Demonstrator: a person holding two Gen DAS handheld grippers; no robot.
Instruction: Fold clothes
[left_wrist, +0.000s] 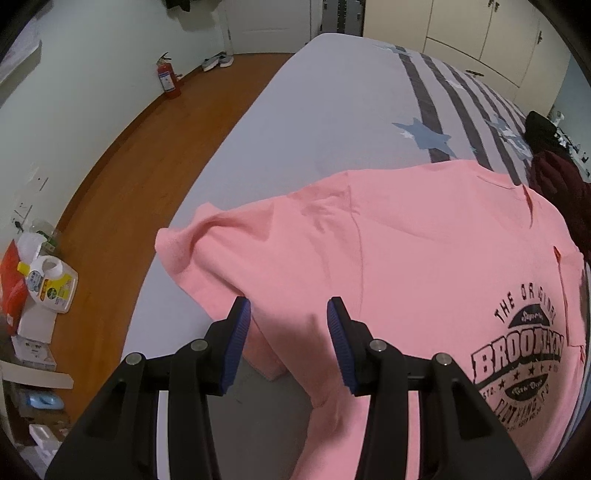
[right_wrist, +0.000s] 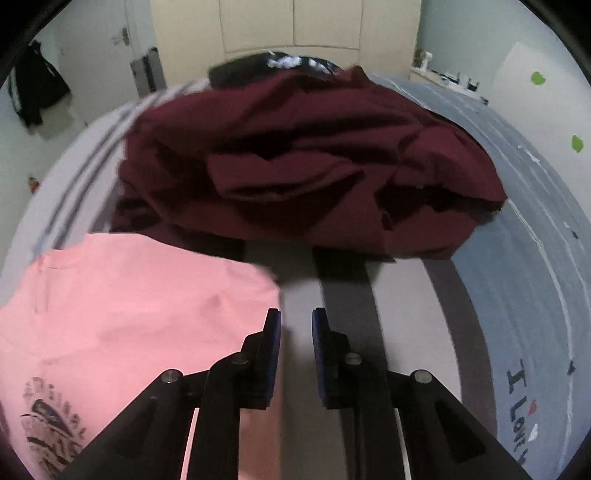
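A pink T-shirt (left_wrist: 424, 266) with a black "Brooklyn" print lies face up on the bed; it also shows in the right wrist view (right_wrist: 129, 314). Its left sleeve (left_wrist: 207, 251) lies rumpled by the bed's edge. My left gripper (left_wrist: 289, 310) is open and empty, hovering over the shirt's left side below the sleeve. My right gripper (right_wrist: 295, 321) is open with a narrow gap and empty, just off the shirt's right edge over the bare sheet.
A heap of maroon clothes (right_wrist: 303, 162) lies beyond the shirt, with dark clothes (right_wrist: 258, 64) behind. The grey bedsheet (left_wrist: 332, 110) has dark stripes and blue stars. Wooden floor (left_wrist: 147, 129), a fire extinguisher (left_wrist: 168, 75) and a detergent jug (left_wrist: 51, 282) are left of the bed.
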